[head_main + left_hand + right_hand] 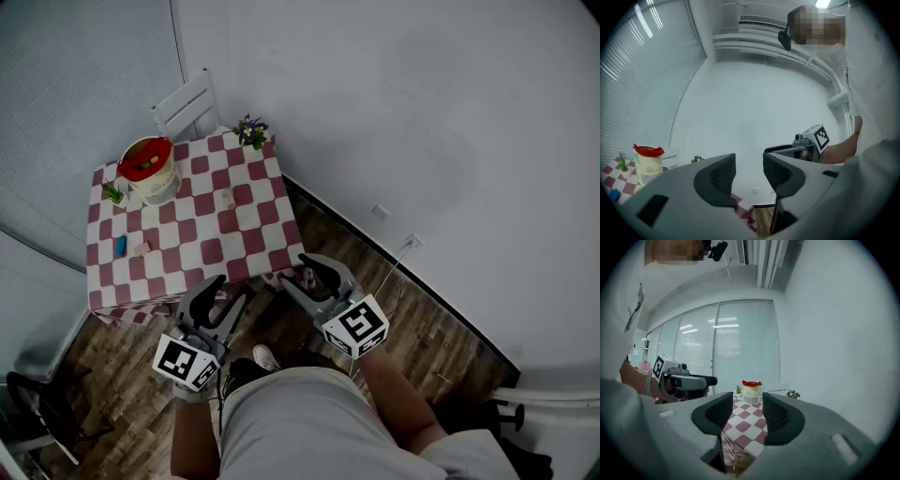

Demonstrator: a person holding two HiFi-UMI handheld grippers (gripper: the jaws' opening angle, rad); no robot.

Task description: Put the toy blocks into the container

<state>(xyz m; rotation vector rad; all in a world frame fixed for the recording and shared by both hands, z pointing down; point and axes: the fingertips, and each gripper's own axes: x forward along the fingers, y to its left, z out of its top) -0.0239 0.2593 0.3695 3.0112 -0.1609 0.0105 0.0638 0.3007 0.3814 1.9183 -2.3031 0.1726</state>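
- person stands back from the bench, both tools held out in front, neither over the bench yet.
- left tool (231, 289): jaws a little apart, narrow gap, nothing btwn them. points abt level, more at the wall than at the bench.
- right tool (296, 272): jaws spread w/ a clear gap, empty. its own view looks thru the gap along the bench (267, 239) to the container.
- bench has a red/white checked cloth, near edge just ahead of the tools.
- blocks loose on the cloth: blue block (120, 246) + pale block (142, 248) side by side nr the left edge. another pale block (227, 198) sits mid-bench, well apart from those two.
- container (150, 172) = white tub w/ red rim, far-left corner. some coloured bits inside, can't tell what.
- small green plant (114, 194) just beside the container, flowers (250, 130) at the far corner, white chair (187, 105) behind the bench.
- step (judged): approach, pre-grasp. no block held, 3 seem left on the cloth.
- next move needs: step/reach fwd, tip a tool down over a block, prob widen the left jaws first, close on it, carry to the tub w/o knocking the plant.
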